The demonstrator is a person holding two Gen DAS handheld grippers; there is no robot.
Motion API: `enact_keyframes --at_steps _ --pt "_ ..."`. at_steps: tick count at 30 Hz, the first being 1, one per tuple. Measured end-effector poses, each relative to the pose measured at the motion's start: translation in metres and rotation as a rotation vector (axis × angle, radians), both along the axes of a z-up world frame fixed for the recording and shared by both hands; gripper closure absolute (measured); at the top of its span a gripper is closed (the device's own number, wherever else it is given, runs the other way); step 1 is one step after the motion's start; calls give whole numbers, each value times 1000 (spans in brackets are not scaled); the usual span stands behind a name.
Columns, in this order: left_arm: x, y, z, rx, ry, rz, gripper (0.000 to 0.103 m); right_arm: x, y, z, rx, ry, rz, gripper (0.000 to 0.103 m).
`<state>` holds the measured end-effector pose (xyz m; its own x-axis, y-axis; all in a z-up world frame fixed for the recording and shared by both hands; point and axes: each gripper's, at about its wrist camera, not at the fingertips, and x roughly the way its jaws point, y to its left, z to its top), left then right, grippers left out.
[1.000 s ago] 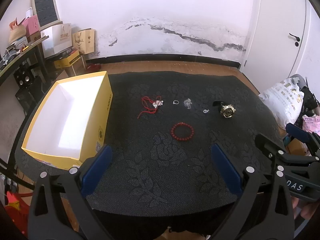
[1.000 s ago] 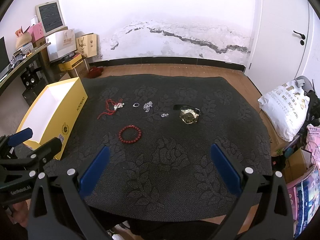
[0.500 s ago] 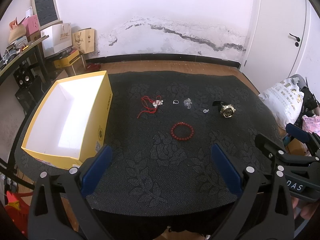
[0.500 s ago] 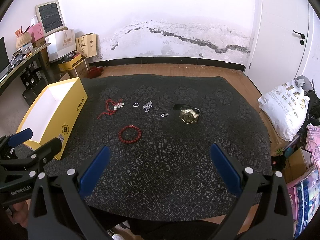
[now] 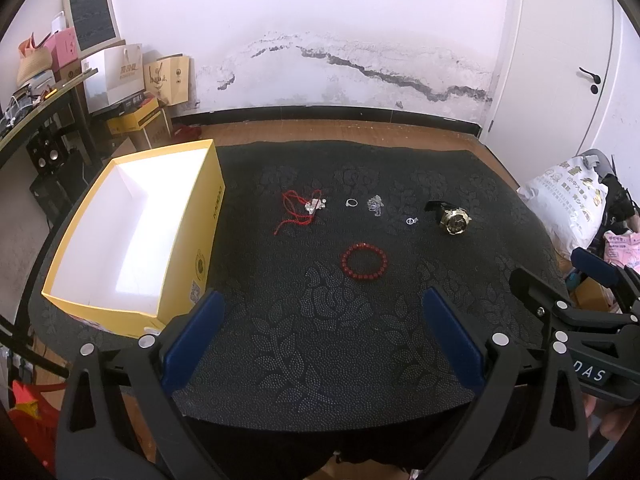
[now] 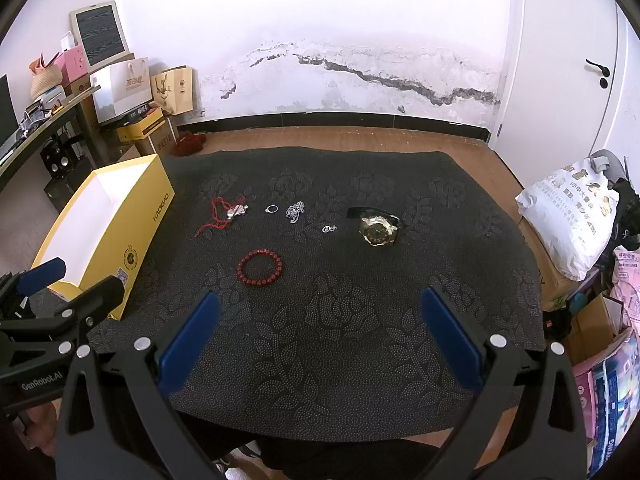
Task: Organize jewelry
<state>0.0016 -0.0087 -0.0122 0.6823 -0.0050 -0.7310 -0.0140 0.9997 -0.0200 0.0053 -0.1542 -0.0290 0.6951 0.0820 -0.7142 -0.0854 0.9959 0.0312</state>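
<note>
Black-and-blue left gripper: nearest the camera, jaws spread wide, nothing between them, over the near edge of the cloth.
Right gripper: same pose, jaws released and empty, near edge of cloth.
Cross views: left view catches the right gripper from the side at its right edge, with fingertips of a hand below it; right view catches the left gripper at its left edge.
Cloth: black, embossed with roses, covers the work surface; all jewelry lies on it.
Path: nothing stands between either gripper and the jewelry.
Red bead bracelet: closest piece, a closed ring of dark red beads, lying flat, apart from the rest.
Far row, left to right: red cord necklace with a silver pendant, loosely tangled; small silver ring; silver chain in a heap; second small ring; gold watch on a black strap, dial up.
Yellow box: open, white inside, on the left side of the cloth, well apart from the jewelry; left view looks into it and shows it empty, right view shows mostly its printed side.
White sack: printed, beside the right edge of the cloth.
Far left: desk, paper bags, cartons.
Back wall: white, a dark crack across it; white door at right.
</note>
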Motion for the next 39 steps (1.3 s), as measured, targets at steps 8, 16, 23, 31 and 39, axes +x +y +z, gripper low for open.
enact_keyframes --at_steps 8,16,23,31,39 --pt "0 0 0 -2 1 1 6 0 0 0 0 -1 0 6" --pt "1 1 1 0 2 0 6 0 -1 0 -2 0 1 6" --pt "1 0 -10 -4 19 0 6 -1 0 -4 -6 5 0 6" --pt "21 13 -29 -38 53 -44 6 6 -7 -14 -25 8 12 6" --pt "98 27 -91 -91 133 50 6 34 -21 -45 -38 59 33 6"
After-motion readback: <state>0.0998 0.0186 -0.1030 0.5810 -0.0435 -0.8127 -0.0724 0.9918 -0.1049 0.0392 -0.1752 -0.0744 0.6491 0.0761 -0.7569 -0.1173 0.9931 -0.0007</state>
